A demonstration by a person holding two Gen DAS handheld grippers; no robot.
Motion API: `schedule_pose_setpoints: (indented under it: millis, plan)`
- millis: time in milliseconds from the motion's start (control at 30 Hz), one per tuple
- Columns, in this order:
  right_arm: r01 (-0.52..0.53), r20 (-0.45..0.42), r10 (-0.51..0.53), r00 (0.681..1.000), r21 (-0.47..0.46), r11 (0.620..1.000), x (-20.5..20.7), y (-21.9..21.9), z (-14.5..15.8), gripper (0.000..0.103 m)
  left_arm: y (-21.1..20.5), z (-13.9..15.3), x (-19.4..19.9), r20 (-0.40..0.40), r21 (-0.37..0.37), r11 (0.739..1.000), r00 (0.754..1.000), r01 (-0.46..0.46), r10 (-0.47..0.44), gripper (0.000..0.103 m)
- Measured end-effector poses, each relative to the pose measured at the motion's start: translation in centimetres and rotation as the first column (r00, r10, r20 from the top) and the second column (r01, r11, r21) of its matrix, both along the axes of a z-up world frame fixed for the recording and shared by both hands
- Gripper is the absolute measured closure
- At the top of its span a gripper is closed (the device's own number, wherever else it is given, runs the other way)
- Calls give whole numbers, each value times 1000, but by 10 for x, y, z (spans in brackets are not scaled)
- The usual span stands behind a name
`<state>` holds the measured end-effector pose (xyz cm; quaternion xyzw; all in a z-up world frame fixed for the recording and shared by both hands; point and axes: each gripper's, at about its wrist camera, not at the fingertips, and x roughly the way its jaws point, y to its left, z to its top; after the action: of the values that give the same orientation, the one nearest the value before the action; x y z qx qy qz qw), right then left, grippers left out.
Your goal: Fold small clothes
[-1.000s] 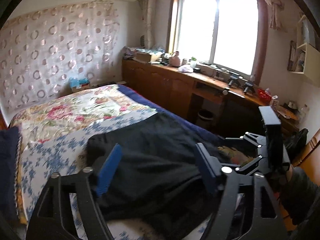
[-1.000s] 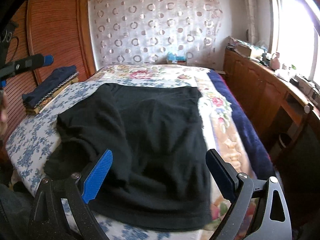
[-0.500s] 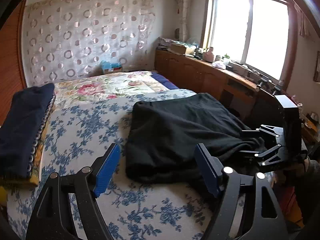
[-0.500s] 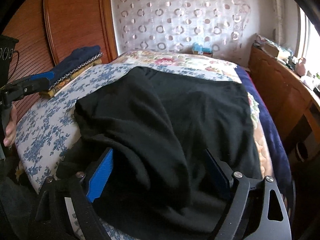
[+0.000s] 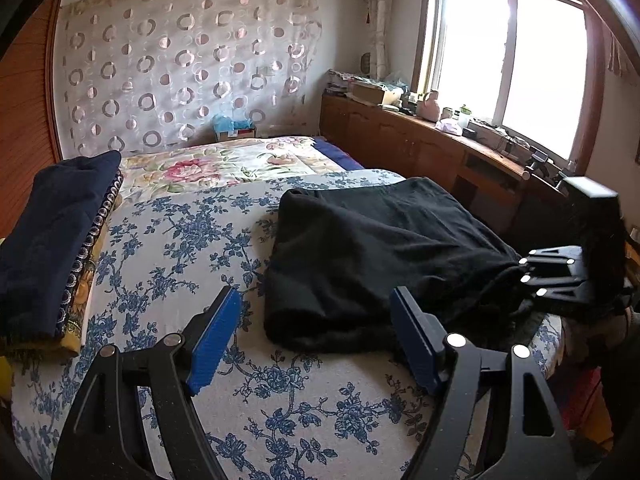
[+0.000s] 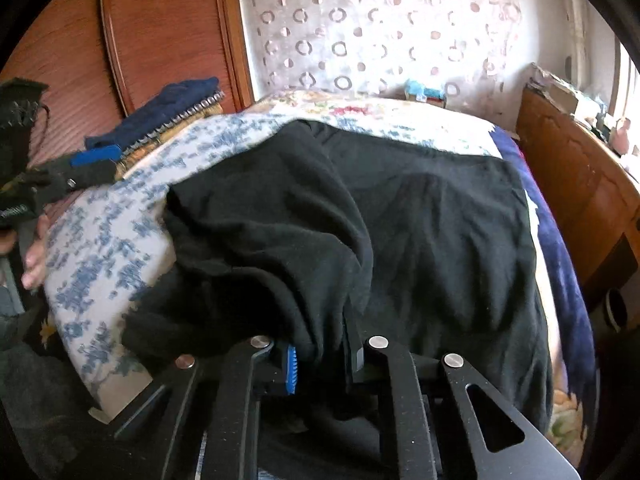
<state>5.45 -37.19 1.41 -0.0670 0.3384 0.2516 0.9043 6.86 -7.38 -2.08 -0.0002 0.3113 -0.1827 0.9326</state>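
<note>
A black garment [image 5: 372, 256] lies partly folded on the blue-flowered bedspread [image 5: 180, 240]. My left gripper [image 5: 316, 340] is open and empty, just above the bed near the garment's near-left edge. My right gripper [image 6: 320, 356] is shut on the black garment's [image 6: 400, 232] near edge, with cloth bunched between the blue pads. The right gripper also shows in the left wrist view [image 5: 560, 276], at the garment's right end. The left gripper shows in the right wrist view [image 6: 80, 168] at far left.
A folded dark blue cloth pile [image 5: 48, 240] lies on the bed's left side by the wooden headboard [image 6: 160, 32]. A long wooden cabinet [image 5: 440, 156] with clutter runs under the window on the right. A patterned curtain [image 5: 180, 72] hangs behind the bed.
My right gripper has moved in and closed on the garment's near edge. The left gripper has swung left over the bare bedspread, staying open.
</note>
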Motion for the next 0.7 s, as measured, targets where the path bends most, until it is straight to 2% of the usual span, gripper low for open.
schedule_pose_setpoints:
  millis: [133, 400, 533, 700]
  plan:
    - [-4, 58, 1, 998, 54, 999, -12, -3, 19, 89, 0, 0, -1, -1, -4, 1000, 1000, -1, 1, 26]
    - [48, 147, -58, 987, 76, 996, -38, -29, 49, 89, 0, 5, -4, 15, -8, 1000, 1000, 5, -5, 26]
    - [117, 107, -119, 987, 32, 993, -40, -49, 35, 89, -1, 7, -7, 23, -13, 1000, 1000, 9, -9, 26]
    - [189, 17, -188, 982, -48, 981, -38, -61, -3, 75, -1, 9, -8, 34, -10, 1000, 999, 7, -7, 26]
